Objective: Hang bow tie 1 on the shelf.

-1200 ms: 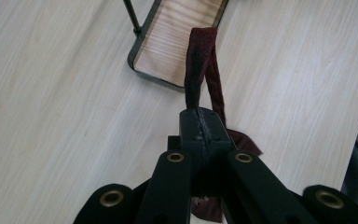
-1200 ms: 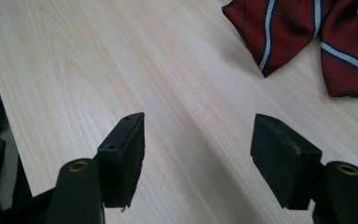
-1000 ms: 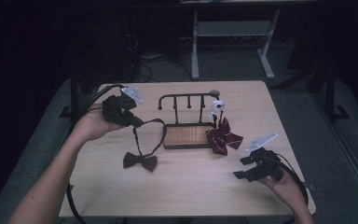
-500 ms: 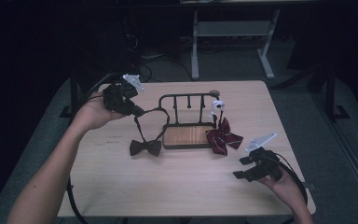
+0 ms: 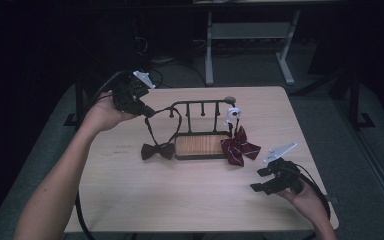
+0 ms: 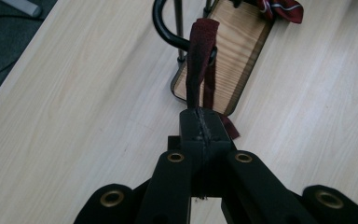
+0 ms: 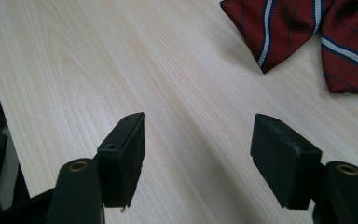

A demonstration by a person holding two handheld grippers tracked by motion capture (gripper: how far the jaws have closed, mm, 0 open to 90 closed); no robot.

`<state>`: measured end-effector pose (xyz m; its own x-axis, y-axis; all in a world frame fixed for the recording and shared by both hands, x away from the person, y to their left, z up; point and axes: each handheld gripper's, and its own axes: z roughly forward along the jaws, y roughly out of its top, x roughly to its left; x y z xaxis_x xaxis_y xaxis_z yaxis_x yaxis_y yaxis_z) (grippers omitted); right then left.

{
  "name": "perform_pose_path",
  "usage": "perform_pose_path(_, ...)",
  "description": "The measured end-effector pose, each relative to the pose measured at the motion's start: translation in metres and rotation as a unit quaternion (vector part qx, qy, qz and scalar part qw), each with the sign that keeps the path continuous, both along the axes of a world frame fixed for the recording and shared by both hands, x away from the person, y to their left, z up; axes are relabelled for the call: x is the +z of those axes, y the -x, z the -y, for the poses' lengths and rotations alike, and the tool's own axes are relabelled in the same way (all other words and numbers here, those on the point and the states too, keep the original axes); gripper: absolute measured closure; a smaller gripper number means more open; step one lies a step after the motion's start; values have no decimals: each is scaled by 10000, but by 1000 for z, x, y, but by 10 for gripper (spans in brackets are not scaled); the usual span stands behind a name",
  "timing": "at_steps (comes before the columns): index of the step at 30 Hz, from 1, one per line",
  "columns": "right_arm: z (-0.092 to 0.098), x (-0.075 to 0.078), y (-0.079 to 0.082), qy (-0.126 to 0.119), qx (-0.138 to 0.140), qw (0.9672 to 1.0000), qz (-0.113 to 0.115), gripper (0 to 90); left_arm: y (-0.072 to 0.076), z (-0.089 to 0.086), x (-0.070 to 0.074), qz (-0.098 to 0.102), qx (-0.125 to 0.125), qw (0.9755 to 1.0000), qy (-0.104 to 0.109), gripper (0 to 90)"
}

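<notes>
High view: a person's left hand-held gripper (image 5: 146, 111), clenched on the neck strap (image 5: 152, 131) of a dark maroon bow tie (image 5: 157, 150), holds the strap up beside the left end of a black metal rack (image 5: 200, 104) on a wooden base, while the bow itself rests on the surface (image 5: 130, 195) just beside that base. A striped red bow tie (image 5: 239, 148) leans at the rack's right end; the right hand-held gripper (image 5: 258, 180) hovers released near the front right edge.

Left gripper view: the jaws are pressed flat together on the strap (image 6: 200, 56), which loops over the rack's curved bar (image 6: 165, 32). The fabric looks light, limp and easily snagged (a pinch on the band, not the knot, seems the sound hold).

Right gripper view: the jaws stand wide apart over the bare surface (image 7: 121, 70), nothing between them, with the striped red bow tie (image 7: 307, 32) lying ahead.
</notes>
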<state>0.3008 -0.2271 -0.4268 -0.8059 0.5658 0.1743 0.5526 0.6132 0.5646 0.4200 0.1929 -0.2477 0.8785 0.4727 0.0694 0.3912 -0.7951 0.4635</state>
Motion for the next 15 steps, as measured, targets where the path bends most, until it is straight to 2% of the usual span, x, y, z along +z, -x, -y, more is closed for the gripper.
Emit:
perform_pose_path(9, 0, 1, 0, 0, -1, 10000, 25, 348, -12, -3, -5, -52, 148, 9998, -147, 900)
perform_pose_path(15, 1, 1, 1, -8, -9, 10000, 12, 348, -14, -3, -9, -92, 152, 9995, -264, 900)
